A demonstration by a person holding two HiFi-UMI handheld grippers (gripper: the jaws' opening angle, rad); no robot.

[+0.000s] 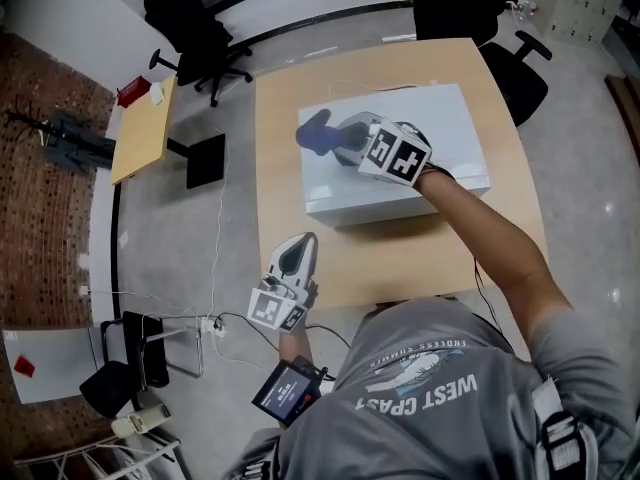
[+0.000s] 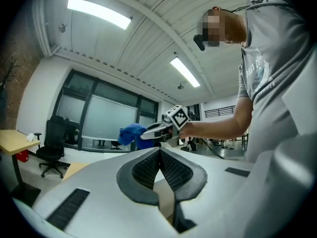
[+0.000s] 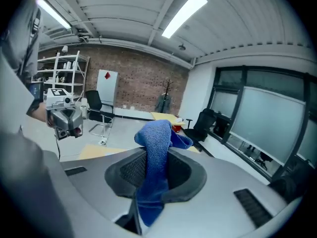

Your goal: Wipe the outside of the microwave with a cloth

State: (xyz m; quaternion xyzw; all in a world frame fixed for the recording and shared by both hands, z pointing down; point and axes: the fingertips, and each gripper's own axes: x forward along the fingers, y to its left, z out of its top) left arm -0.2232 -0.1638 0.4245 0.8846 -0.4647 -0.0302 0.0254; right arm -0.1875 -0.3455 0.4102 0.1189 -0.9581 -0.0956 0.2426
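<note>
- Head view: the right gripper [image 1: 336, 138] is clamping a crumpled blue knitted cloth [image 1: 315, 133] over the far left part of the top of a white box-shaped microwave [image 1: 445, 133], which is standing on a light wooden table [image 1: 280, 228]. Whether the cloth is touching the top cannot be told.
- Head view: the left gripper [image 1: 298, 248] is hovering at the table's near left edge, apart from the microwave.
- Head view: the person's grey T-shirt [image 1: 430, 418] is showing the print "WEST COAST" and "ENDLESS SUMMER".
- Left gripper view: its jaws are pressing together with nothing between them.
- Right gripper view: its jaws are gripping the cloth, which is bunching up past the tips and hanging below the pads.
</note>
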